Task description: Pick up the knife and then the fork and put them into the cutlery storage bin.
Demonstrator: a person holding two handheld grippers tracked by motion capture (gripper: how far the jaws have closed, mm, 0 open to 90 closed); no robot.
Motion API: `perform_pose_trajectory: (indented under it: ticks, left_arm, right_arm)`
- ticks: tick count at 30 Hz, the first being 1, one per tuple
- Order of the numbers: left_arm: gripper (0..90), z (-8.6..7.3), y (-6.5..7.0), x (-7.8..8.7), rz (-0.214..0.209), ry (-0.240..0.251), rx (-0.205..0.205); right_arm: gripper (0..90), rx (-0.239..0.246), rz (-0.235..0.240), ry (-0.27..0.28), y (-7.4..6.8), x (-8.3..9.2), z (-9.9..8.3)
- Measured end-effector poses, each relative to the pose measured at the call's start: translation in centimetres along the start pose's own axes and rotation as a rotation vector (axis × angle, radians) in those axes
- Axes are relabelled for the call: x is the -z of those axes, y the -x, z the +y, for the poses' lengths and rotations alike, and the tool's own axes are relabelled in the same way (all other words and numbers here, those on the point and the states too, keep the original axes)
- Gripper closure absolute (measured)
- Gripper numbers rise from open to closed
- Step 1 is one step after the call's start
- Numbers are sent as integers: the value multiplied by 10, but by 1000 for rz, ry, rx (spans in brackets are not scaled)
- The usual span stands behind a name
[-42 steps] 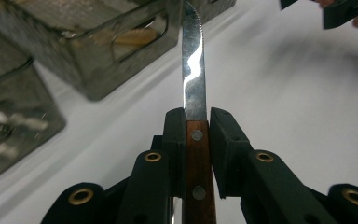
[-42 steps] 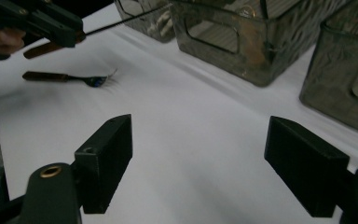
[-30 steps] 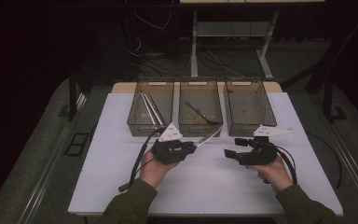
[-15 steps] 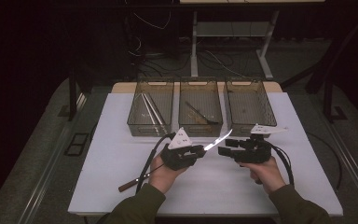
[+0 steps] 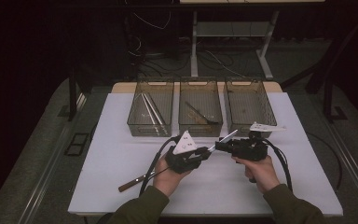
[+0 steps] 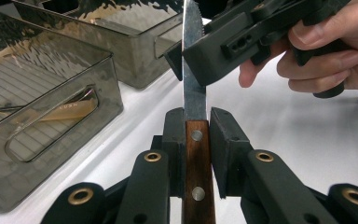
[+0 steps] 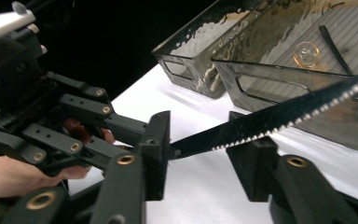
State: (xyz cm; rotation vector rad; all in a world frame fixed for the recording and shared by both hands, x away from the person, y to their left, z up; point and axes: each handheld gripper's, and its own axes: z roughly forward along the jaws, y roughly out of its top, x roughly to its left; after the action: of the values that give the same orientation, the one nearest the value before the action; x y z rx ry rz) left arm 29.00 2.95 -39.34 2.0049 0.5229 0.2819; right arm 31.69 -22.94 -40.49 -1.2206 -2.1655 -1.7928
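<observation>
Jaws of your left gripper [image 6: 193,135] are clamped on the wooden handle of the serrated knife [image 6: 193,93], holding it above the white table [image 5: 121,140] in front of the three smoky bins [image 5: 200,112]. Your right gripper [image 7: 209,154] has just been closing; its jaws straddle the blade, one pad touching it and the other a little apart, so the blade isn't gripped.

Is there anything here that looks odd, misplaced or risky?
One thing: a second knife lies loose on the white table near its front edge, away from the three bins. The left claw grips a serrated knife by its wooden handle; the right claw's jaws have been closing around its blade.
</observation>
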Motion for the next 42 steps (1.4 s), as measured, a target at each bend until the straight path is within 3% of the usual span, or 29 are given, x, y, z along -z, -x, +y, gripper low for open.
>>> perform_pose_trajectory:
  ticks: [2,7,9,18,24,28,34,38,42]
  left_arm:
    - [763,0,1,-1,3,11,18]
    - [763,-1,-1,0,2,1,6]
    - [763,-2,-1,-1,2,14,26]
    - [742,-4,-1,-3,-18,15,15]
    - [582,-5,-3,1,-48,10,5]
    - [522,-10,-8,8,-69,6,18]
    - [431,-16,-19,24,-89,11,3]
    - [359,-26,-27,39,-67,18,-5]
    - [267,-39,-35,55,-46,8,11]
  right_arm:
    - [653,1,4,4,-2,-1,2]
    - [750,19,10,1,-8,-6,6]
    - [774,19,23,6,-9,-7,7]
    - [892,105,56,-6,-25,-11,13]
    - [892,173,-2,-18,-27,-6,16]
    - [892,174,-41,-31,-24,2,18]
    - [892,192,-81,-43,-19,13,22]
    - [892,213,-113,-45,-17,22,24]
    - [892,215,-150,-35,-13,33,28]
